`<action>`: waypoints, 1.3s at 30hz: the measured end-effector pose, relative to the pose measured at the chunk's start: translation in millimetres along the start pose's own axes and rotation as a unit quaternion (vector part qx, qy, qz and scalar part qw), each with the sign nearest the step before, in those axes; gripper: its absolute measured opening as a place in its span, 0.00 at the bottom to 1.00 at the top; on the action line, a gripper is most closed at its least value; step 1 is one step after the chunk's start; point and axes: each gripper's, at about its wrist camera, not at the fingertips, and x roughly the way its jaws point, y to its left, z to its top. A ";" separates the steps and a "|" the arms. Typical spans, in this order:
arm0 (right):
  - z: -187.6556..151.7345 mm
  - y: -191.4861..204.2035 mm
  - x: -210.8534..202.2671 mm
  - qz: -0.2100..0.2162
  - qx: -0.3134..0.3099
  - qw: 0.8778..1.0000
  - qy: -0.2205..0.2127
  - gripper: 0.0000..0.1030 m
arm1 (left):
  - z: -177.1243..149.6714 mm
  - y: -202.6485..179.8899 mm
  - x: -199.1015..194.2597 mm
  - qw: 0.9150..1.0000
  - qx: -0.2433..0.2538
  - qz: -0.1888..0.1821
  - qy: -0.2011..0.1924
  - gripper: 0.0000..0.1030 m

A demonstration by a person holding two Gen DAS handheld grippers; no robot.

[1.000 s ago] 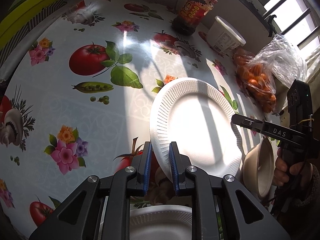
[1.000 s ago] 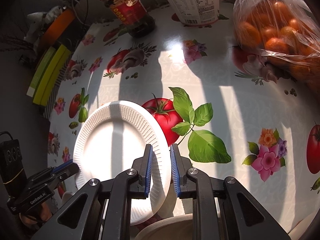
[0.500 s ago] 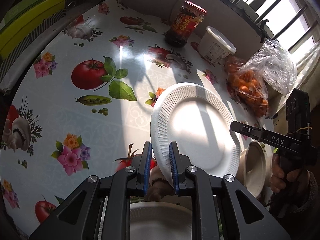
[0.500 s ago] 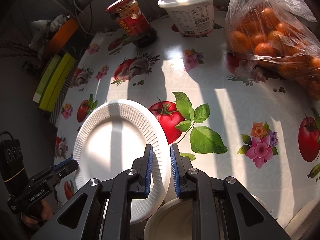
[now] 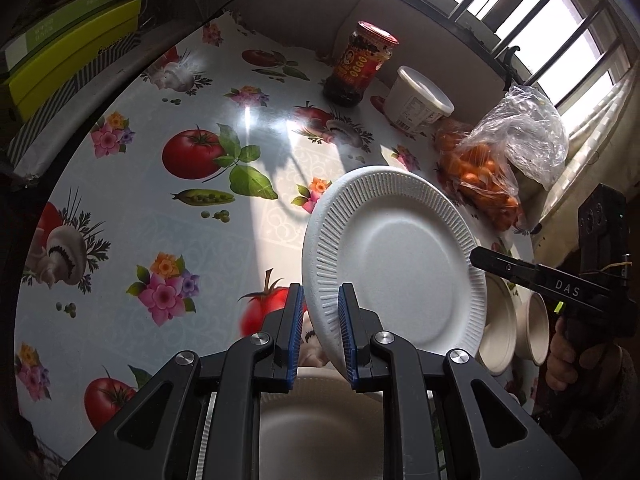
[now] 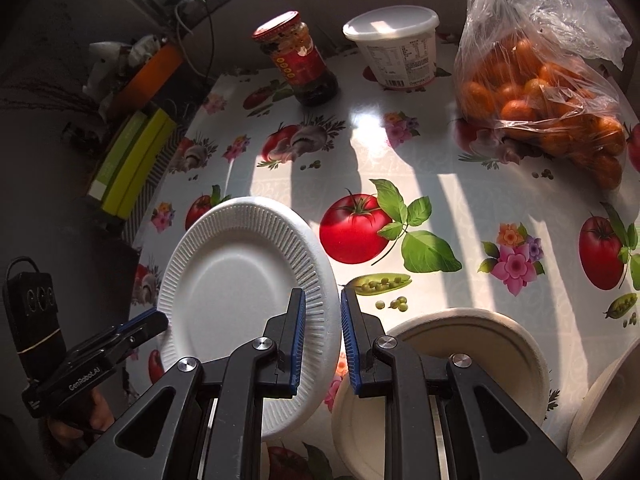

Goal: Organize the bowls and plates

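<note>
A white ribbed foam plate (image 5: 396,264) hangs above the table, held at opposite rims by both grippers. My left gripper (image 5: 319,326) is shut on its near rim. My right gripper (image 6: 323,334) is shut on the other rim of the same plate (image 6: 240,280). Another white plate (image 5: 320,424) lies below the left gripper. A cream plate (image 6: 440,364) lies under the right gripper, with a cream bowl (image 6: 608,408) at its right. Both also show in the left wrist view as plate (image 5: 498,328) and bowl (image 5: 534,330).
At the table's far edge stand a red-lidded sauce jar (image 6: 300,60), a white tub (image 6: 396,46) and a bag of oranges (image 6: 540,92). Yellow-green boxes (image 5: 68,48) sit beyond the left table edge. The tablecloth (image 5: 160,208) has tomato and flower prints.
Both grippers have lifted the white plate higher above the table. The cream plate and bowl now show below the right gripper.
</note>
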 end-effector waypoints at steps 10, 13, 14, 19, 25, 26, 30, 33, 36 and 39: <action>-38.8 20.5 -14.9 0.015 0.005 1.000 -0.005 0.17 | -23.5 14.8 -21.8 1.000 -0.002 -0.004 -0.004 0.18; -51.2 26.1 -18.1 0.019 0.006 1.000 -0.007 0.17 | -31.4 17.6 -27.2 1.000 0.001 -0.001 -0.004 0.18; -55.7 27.0 -19.1 0.020 0.007 1.000 -0.008 0.17 | -31.5 17.7 -27.2 1.000 0.002 -0.001 -0.005 0.18; -76.0 34.5 -20.7 0.023 0.008 1.000 -0.009 0.17 | -45.3 26.6 -33.8 1.000 0.003 0.001 -0.002 0.18; -98.8 41.9 -19.9 0.024 0.010 1.000 -0.008 0.17 | -61.0 34.9 -39.6 1.000 0.007 0.004 0.002 0.18; -102.5 43.0 -19.2 0.025 0.011 1.000 -0.007 0.17 | -63.5 36.3 -40.1 1.000 0.008 0.005 0.002 0.18; -117.1 47.0 -14.4 0.024 0.015 1.000 -0.005 0.17 | -73.5 41.5 -40.6 1.000 0.009 0.011 0.005 0.18; -127.1 51.4 -11.6 0.022 0.011 1.000 -0.004 0.17 | -80.4 45.8 -42.2 1.000 0.010 0.016 0.006 0.18; -134.7 56.3 -9.6 0.022 0.007 1.000 -0.004 0.17 | -85.9 51.4 -44.2 1.000 0.008 0.016 0.007 0.18; -141.3 59.7 -8.2 0.024 0.006 1.000 -0.006 0.17 | -92.4 56.4 -43.5 1.000 0.006 0.019 0.011 0.18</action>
